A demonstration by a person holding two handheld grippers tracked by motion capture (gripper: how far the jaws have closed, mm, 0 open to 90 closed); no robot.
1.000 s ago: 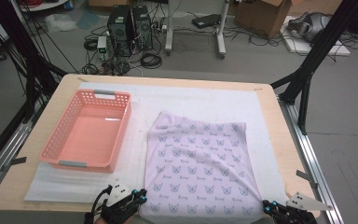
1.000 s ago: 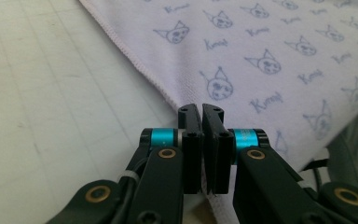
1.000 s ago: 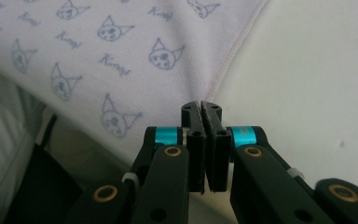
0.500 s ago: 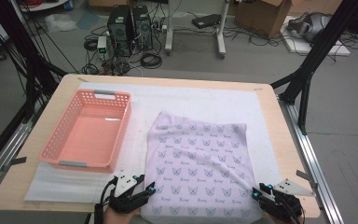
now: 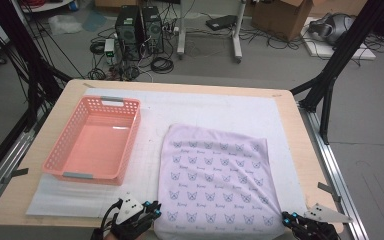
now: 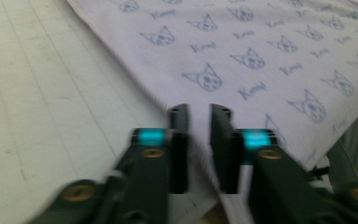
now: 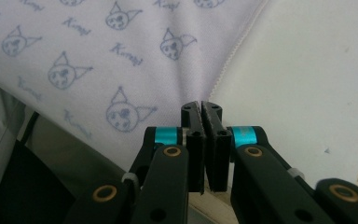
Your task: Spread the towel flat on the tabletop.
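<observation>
Both hands sit low at the near edge. Left gripper jaws just closed a bit, a narrow gap left; right gripper jaws pinched together.

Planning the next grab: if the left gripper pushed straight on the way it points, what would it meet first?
The left gripper would most likely meet the near left edge of the cat-print cloth first, which runs right between its slightly parted jaws; depth is hard to judge through the blur.
</observation>
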